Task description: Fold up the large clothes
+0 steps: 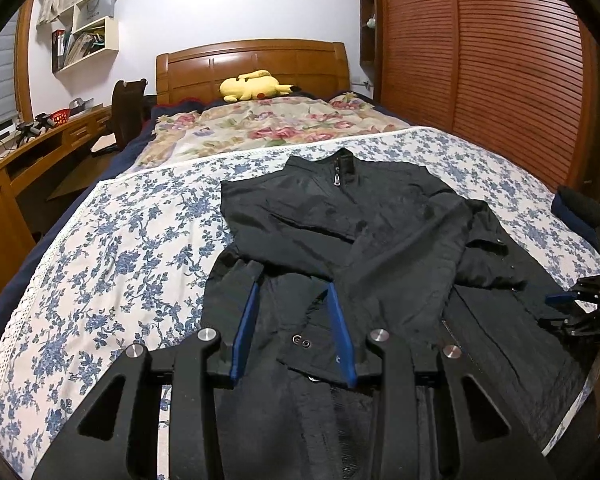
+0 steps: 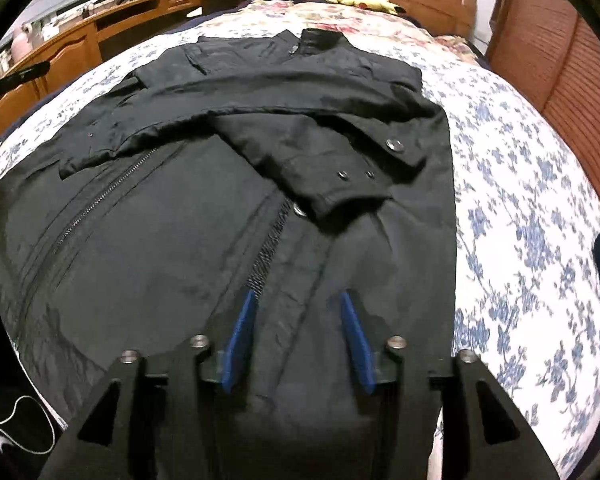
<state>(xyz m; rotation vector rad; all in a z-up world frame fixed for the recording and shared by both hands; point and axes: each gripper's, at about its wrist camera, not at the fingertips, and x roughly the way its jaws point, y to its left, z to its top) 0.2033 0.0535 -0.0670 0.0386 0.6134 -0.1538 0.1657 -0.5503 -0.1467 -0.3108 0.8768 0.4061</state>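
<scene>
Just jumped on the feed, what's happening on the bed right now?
A person with a handheld gripper in each hand is folding a black zip-up jacket laid front-up on the blue-and-white floral bedspread. Both sleeves are already folded across the chest. The left gripper and the right gripper are both open, over the jacket's lower part near the hem, gripping nothing. The bottom-to-collar fold is not yet done. A yellow plush toy lies by the headboard.

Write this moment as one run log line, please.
left gripper: open | right gripper: open | black jacket: flat on bed, sleeves folded in
</scene>
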